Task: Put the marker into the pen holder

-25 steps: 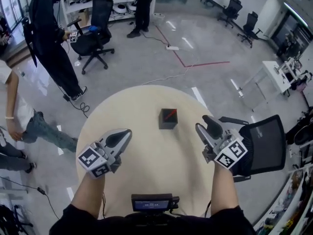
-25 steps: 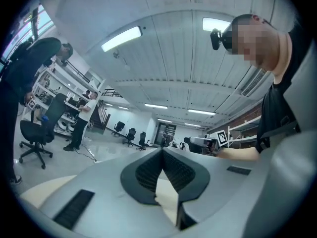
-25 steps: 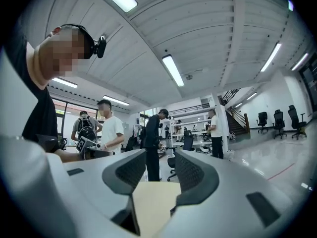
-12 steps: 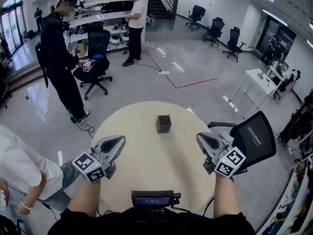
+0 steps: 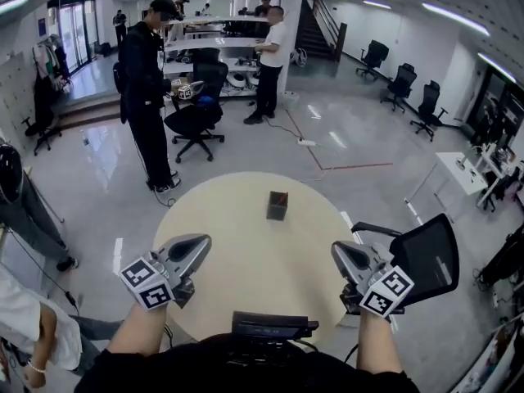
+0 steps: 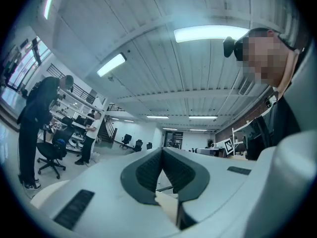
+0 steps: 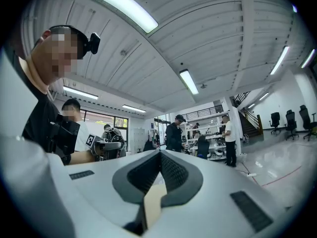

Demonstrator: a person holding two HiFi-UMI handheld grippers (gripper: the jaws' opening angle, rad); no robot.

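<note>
On the round desk [image 5: 246, 248], the red marker [image 5: 279, 196] already sits in the black pen holder [image 5: 277, 209], task apparently finished, with left tool [image 5: 201, 241] and right tool [image 5: 337, 249] both clenched empty

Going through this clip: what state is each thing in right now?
Pen holder: upright on the table.
Marker: inside the holder, red tip barely showing.
Left gripper: shut, empty.
Right gripper: shut, empty.
</note>
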